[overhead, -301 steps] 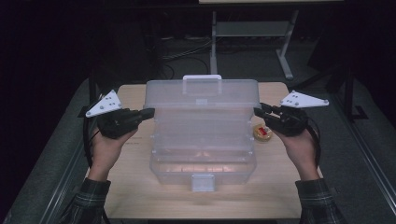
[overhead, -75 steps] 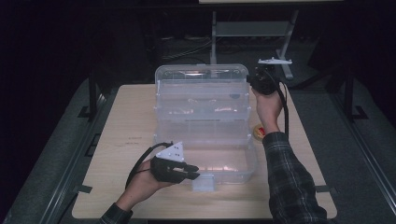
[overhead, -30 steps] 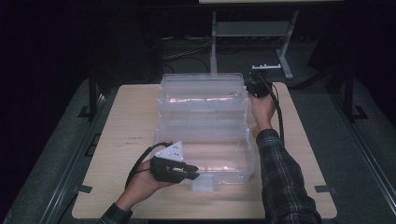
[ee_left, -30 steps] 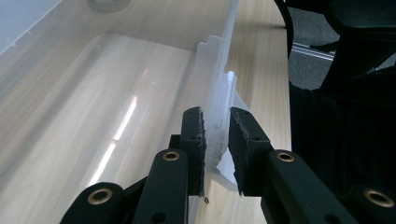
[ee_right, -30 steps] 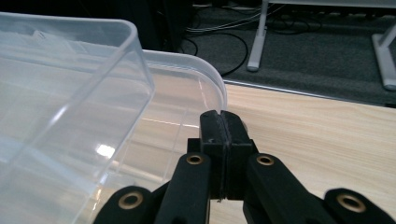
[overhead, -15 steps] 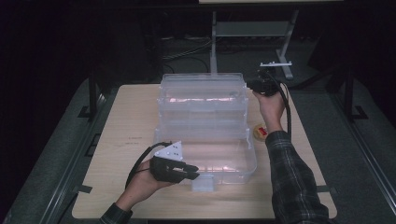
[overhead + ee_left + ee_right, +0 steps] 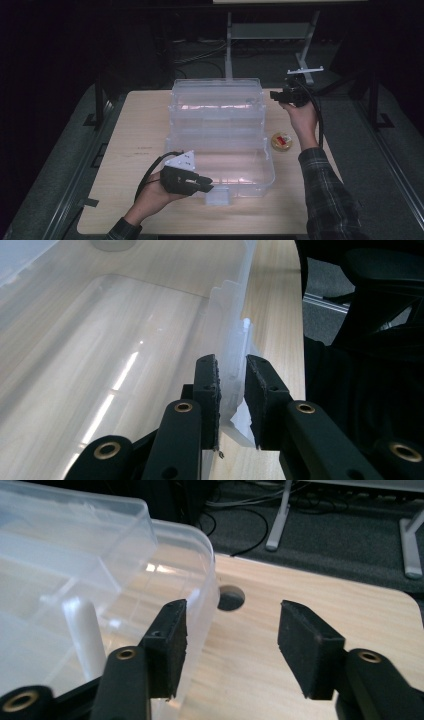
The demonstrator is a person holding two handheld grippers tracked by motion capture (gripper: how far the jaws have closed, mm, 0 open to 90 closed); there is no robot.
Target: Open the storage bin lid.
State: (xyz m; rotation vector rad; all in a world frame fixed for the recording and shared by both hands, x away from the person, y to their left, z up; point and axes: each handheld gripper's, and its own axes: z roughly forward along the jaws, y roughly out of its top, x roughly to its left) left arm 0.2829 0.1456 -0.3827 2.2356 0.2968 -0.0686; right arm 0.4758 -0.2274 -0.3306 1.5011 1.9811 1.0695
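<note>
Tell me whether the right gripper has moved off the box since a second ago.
Yes. The right gripper has drawn back rightward from the box's far right corner, beyond the table edge; its jaws have just been opening, nothing between them.

A large clear plastic storage box (image 7: pixel 220 150) sits in the middle of the light wooden worktop (image 7: pixel 130 125), its long side running from the near edge toward the far edge. A clear plastic lid (image 7: pixel 216 97) stands over the box's far end. A small round tin (image 7: pixel 281 141) lies on the worktop just beside the box, toward the right edge. The left hand-held gripper (image 7: pixel 207 186) is at the box's near wall, by the near edge. The right hand-held gripper (image 7: pixel 274 94) is above the far right corner, just beside the lid.
</note>
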